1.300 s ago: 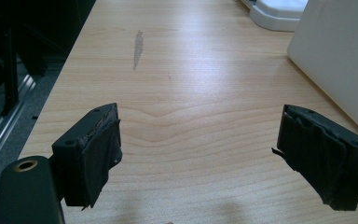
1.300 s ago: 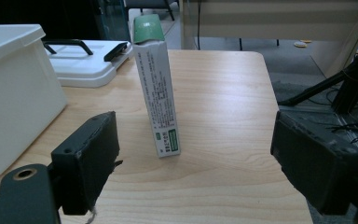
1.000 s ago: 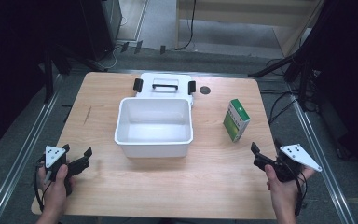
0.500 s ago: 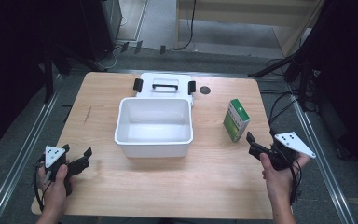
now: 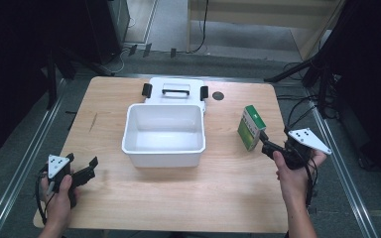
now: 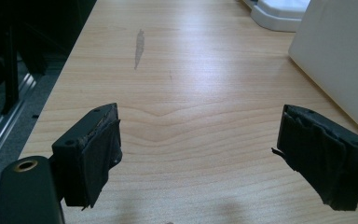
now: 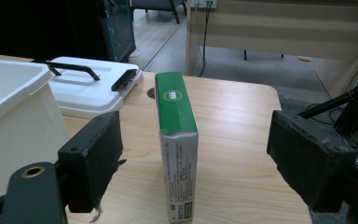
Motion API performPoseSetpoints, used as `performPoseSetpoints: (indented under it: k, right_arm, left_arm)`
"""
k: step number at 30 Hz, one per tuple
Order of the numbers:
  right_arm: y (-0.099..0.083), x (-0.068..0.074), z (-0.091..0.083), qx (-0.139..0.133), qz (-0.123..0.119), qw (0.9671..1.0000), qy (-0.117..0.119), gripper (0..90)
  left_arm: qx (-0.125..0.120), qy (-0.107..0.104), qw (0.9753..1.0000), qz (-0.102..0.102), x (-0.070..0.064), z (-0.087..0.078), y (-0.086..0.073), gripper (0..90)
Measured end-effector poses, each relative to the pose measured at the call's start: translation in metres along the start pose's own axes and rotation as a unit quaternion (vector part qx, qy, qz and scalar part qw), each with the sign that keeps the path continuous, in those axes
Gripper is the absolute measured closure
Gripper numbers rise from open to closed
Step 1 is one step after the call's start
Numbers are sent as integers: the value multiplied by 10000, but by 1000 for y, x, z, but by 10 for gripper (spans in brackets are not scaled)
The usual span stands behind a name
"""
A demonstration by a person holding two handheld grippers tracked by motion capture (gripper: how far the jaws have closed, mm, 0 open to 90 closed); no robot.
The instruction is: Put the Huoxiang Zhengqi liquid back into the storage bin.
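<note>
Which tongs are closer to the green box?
The right tongs, held by the person's right hand. Their open jaws point at the upright green box just ahead, while the left tongs sit far across the table.

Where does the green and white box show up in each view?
High view: green and white box stands right of the white bin, just ahead of the right gripper.
Left gripper view: not in it.
Right gripper view: centre, upright between the open fingers.
Shared landmark: the white bin.

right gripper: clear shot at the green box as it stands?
Probably yes. The right gripper is open, and the upright green box stands between its jaws with nothing in between; the white bin sits off to the side.
</note>
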State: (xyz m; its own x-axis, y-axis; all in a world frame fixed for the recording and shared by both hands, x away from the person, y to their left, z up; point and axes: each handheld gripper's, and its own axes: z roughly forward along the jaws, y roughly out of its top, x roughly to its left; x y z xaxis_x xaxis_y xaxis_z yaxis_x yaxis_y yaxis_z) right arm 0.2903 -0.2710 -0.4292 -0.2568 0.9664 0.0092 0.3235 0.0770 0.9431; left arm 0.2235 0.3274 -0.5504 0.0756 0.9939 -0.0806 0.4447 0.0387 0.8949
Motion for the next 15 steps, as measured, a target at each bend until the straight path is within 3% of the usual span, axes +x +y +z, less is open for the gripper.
performPoseSetpoints:
  k: [15]
  right_arm:
    - [30,5,25,303,-282,9991,-21,185]
  left_arm:
    - [21,-5,10000,25,0,0,0,140]
